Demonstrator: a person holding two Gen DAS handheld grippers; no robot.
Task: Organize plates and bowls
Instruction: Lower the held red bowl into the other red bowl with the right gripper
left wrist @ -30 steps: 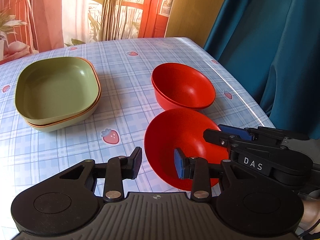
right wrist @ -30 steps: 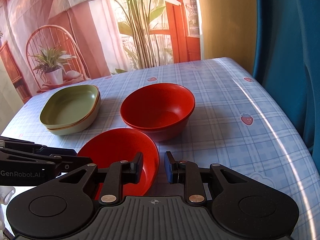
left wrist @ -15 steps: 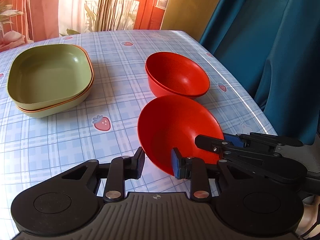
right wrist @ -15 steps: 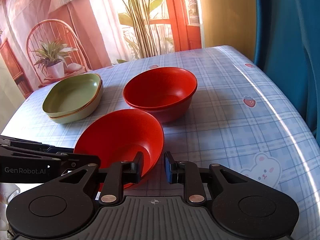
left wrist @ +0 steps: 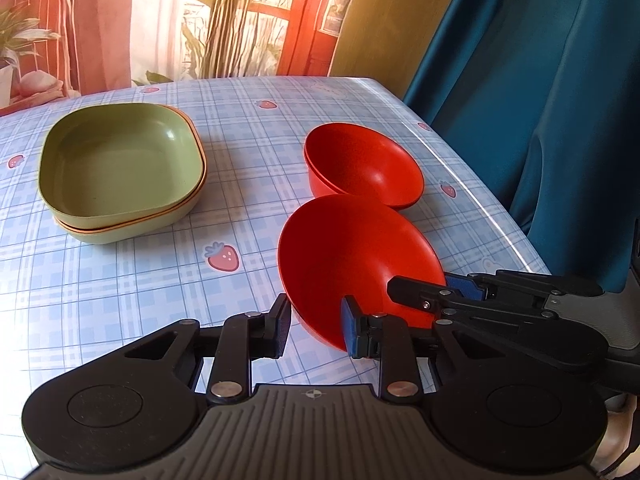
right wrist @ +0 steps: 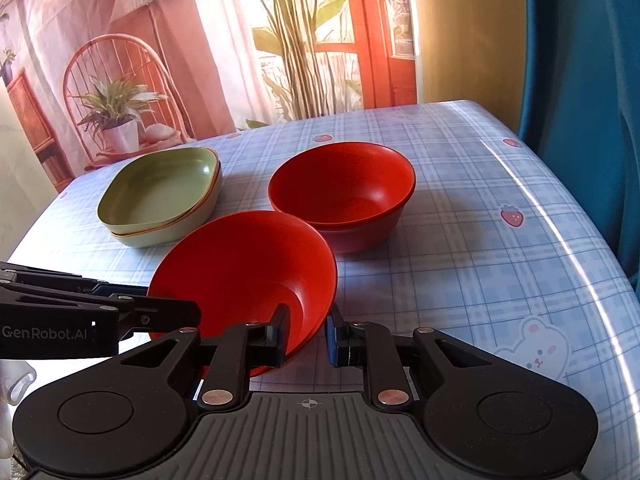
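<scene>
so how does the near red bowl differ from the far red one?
Near red bowl is tilted, its rim clamped by the left gripper and the right gripper; far red bowl sits level and untouched. The far one tops a stack; the near is single. Same colour and shape.

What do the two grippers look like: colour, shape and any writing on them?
Both are matte black. The left gripper has a ribbed grey base plate with a small crosshair mark, two round discs, linkage arms with silver pivot pins, and blue pads inside the fingers. The right gripper is built the same. White lettering "GenRobot.AI" shows on the left gripper's side in the right wrist view. No cable or sleeve is clearly visible.
</scene>
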